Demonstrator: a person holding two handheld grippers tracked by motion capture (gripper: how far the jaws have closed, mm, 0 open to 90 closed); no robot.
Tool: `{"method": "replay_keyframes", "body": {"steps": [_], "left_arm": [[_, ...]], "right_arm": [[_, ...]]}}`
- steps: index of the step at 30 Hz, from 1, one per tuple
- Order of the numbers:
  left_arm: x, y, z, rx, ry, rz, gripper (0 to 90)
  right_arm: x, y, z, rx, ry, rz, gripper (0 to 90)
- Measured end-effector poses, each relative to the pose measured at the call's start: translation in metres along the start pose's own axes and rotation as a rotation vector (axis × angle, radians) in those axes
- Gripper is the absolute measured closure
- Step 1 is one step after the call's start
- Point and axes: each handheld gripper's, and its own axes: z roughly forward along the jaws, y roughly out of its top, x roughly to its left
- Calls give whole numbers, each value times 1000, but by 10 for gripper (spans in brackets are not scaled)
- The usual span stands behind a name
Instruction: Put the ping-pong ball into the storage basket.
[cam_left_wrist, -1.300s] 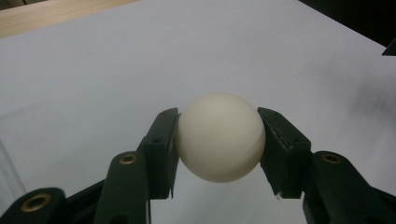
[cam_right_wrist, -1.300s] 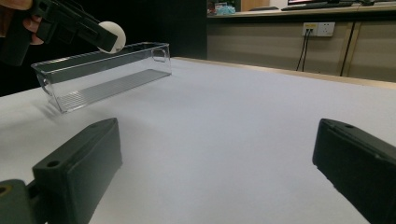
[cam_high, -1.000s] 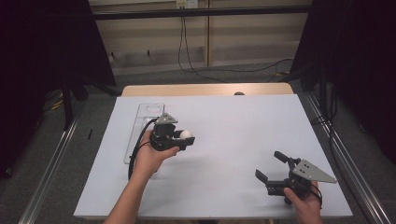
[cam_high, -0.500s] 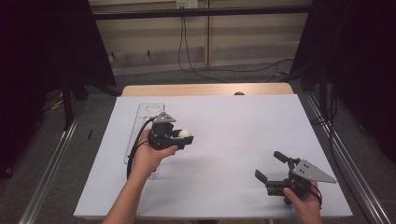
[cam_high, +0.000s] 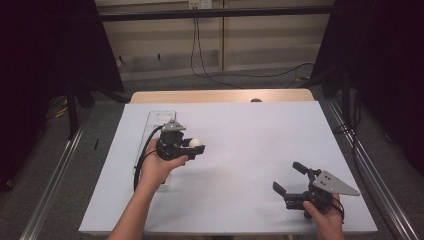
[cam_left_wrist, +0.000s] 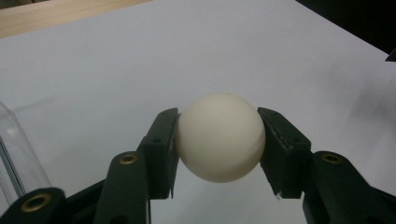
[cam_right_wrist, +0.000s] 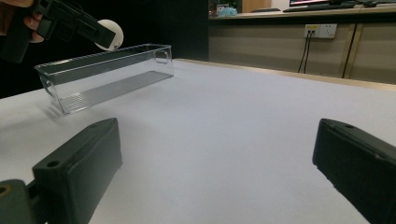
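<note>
White smooth ball (cam_left_wrist: 220, 136) is pinched by the left gripper (cam_high: 192, 148), held above the white-covered counter (cam_high: 240, 150) beside a clear plastic rectangular bin (cam_right_wrist: 107, 74). Right gripper (cam_high: 291, 179) sits near the counter's front right, jaws spread, empty. Dark curtains flank the room; cables cross the grey floor.

1. The ball (cam_left_wrist: 220, 136) was a plain cream-white, with no marking on it.
2. The left gripper (cam_high: 196, 148) that clasped the ball was black, with brass-coloured rivets on its jaws and a grey plate on top.
3. The right gripper (cam_high: 289, 177) was black too, with a grey three-cornered plate.
4. The long bin (cam_right_wrist: 103, 73) was clear and colourless, ribbed along its floor.
5. The table sheet (cam_high: 250, 140) was a flat pale blue-white.
6. The table edge (cam_high: 220, 95) beyond the sheet was light wood.
</note>
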Motion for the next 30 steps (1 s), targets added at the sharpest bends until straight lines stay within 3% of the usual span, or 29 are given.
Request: {"method": "replay_keyframes", "body": {"steps": [8,10,30], "left_arm": [[3,0,-3,2,3,-8,512],[3,0,-3,-11,2,-27,512],[9,2,-14,-3,28,-29,512]], "right_arm": [[0,0,0,2,2,0,8],[-1,0,0,0,4,-2,9],[-1,0,0,0,0,2,8]]}}
